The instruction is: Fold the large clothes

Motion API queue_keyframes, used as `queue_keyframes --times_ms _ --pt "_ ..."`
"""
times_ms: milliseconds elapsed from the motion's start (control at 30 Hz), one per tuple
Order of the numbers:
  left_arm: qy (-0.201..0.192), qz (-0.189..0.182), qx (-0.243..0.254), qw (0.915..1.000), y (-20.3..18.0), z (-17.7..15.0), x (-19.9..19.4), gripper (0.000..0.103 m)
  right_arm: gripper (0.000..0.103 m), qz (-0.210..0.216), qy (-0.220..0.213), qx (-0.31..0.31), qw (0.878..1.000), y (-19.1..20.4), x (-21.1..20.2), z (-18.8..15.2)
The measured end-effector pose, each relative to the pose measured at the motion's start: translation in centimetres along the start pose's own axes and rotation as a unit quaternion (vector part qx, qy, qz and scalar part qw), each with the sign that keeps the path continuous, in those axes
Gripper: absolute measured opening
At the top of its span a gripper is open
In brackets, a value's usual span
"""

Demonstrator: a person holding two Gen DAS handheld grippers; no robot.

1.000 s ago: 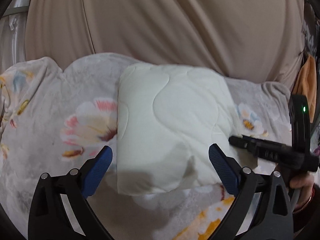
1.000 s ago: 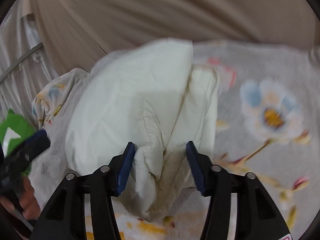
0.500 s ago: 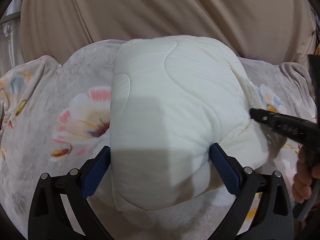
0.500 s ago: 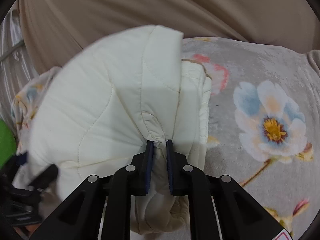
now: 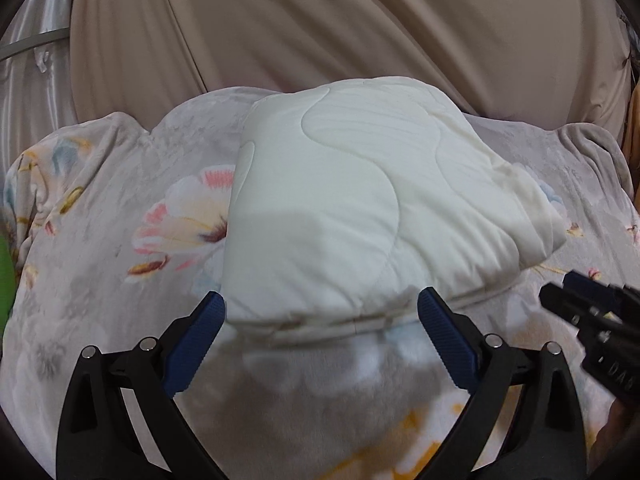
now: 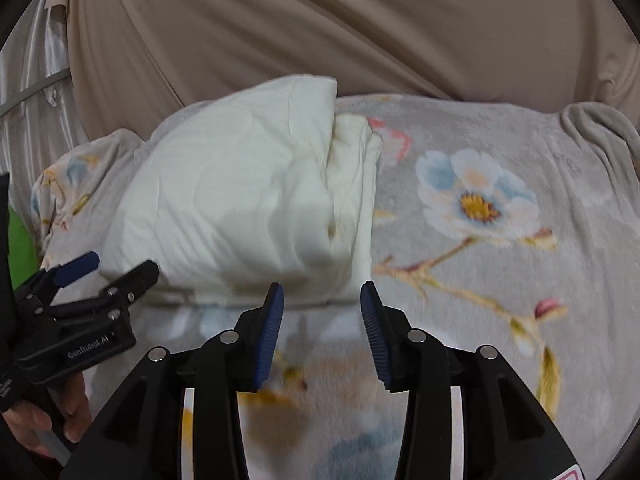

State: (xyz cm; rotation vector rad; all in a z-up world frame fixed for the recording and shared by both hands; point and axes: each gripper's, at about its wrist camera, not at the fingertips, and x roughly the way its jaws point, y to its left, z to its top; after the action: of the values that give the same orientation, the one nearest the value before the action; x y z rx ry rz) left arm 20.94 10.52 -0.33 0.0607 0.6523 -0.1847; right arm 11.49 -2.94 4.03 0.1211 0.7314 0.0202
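Now, findings as observed from the bedside.
Item: the cream quilted garment [image 5: 352, 208] sits folded into a thick bundle in the middle of both wrist views, resting on the floral blanket [image 5: 120, 280].
Change: half a second ago the right gripper [image 6: 322, 336] pinched the bundle's near edge; it has since let go and drawn back toward the lower frame.
Right tool: jaws opening, roughly halfway apart, nothing between the pads; only blanket shows in the gap.
Left tool: the left gripper [image 5: 320, 340] stands wide open just short of the bundle's near edge, holding nothing; it has backed off from straddling the bundle.
Fold quality: the layered right-hand edge [image 6: 356, 184] looks bunched and uneven, judged from the right wrist view.
Backdrop: tan curtain [image 5: 360, 24] across the upper frame.
Task standing: in my judgement the last fold is laid down and released; only tidying appears to remain.
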Motion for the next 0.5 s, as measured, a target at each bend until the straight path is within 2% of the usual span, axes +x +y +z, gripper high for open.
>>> queue_keyframes --times_ms 300,500 --pt "0.029 0.02 -0.029 0.999 -0.7 -4.4 -0.1 0.095 0.047 -0.017 0.012 -0.012 1.0 1.5 0.6 -4.0" --pt "0.026 0.034 -0.016 0.999 -1.1 -4.9 -0.2 0.095 0.052 -0.029 0.002 -0.026 0.999 2.2 0.3 -4.5"
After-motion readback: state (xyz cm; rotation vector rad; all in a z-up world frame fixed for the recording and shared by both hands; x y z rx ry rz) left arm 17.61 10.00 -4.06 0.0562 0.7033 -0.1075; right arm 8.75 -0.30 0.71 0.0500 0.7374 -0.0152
